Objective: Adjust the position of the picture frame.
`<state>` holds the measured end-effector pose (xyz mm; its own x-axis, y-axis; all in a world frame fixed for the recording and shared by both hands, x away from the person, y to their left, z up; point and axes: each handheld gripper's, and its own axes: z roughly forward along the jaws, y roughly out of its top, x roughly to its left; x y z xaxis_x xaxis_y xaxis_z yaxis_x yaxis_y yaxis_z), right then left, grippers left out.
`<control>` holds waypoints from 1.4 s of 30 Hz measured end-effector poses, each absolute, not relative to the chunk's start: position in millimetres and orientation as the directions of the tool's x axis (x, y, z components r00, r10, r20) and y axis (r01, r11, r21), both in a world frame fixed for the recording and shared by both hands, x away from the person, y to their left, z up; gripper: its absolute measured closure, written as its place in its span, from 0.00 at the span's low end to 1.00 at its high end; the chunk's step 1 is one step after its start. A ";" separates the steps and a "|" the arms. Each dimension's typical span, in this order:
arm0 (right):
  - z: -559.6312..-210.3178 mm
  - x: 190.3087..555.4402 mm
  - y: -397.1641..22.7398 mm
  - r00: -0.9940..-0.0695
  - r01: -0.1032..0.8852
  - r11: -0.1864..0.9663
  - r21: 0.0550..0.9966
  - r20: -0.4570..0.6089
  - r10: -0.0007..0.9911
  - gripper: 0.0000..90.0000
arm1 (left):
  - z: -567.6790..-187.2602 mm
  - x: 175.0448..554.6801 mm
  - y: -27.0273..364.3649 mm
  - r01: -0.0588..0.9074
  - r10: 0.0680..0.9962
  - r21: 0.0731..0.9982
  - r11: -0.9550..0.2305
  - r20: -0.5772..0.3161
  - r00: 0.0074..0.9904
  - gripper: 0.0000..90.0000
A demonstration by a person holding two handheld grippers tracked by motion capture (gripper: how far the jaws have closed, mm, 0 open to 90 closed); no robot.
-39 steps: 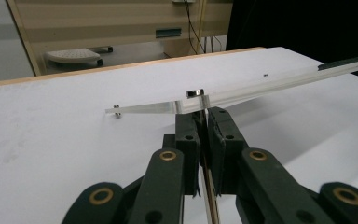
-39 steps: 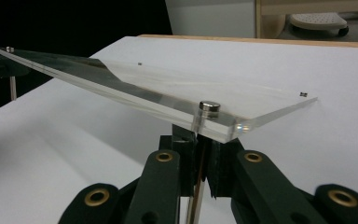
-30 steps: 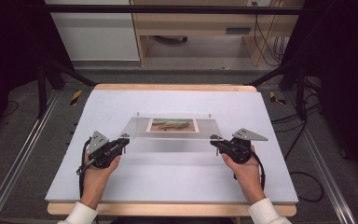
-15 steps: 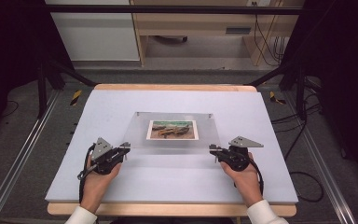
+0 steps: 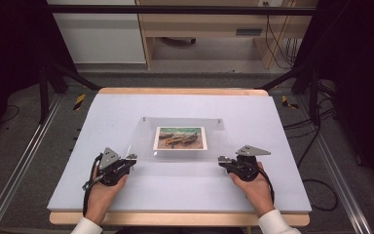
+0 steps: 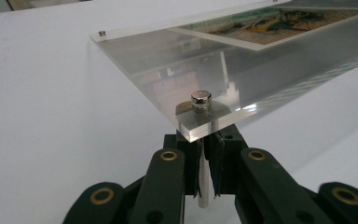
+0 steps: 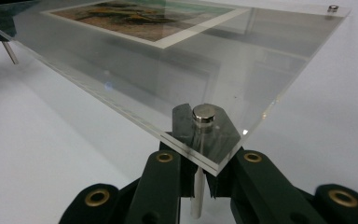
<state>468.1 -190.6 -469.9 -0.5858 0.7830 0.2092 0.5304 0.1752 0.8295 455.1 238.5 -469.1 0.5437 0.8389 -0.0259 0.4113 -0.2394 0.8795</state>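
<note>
A clear acrylic frame (image 5: 141, 141) with a painted picture (image 5: 180, 138) in it sits mid-table, with metal studs at its corners. My left gripper (image 5: 131, 158) is shut on the metal leg (image 6: 204, 186) under the near left corner, below the stud cap (image 6: 201, 99). My right gripper (image 5: 222, 160) is shut on the metal leg (image 7: 196, 196) under the near right corner, below its cap (image 7: 204, 113). In both gripper views the acrylic panel (image 6: 177, 56) (image 7: 261, 70) slopes away over the white table, its near edge held off the surface.
The white table board (image 5: 175, 195) has bare room all round the frame. Beyond its far wooden edge (image 5: 182, 91) are a grey floor, cables and a shelf unit. Metal rails (image 5: 24, 161) run along both sides.
Both hands have come toward the near edge and sunk a little. The frame's near edge has dropped with them, so the picture lies flatter and nearer.
</note>
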 end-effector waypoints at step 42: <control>-474.0 468.4 -189.5 -0.584 0.575 0.215 0.789 0.212 0.784 0.93 | -474.6 456.8 236.4 0.452 0.836 0.850 -0.269 -0.027 0.548 0.92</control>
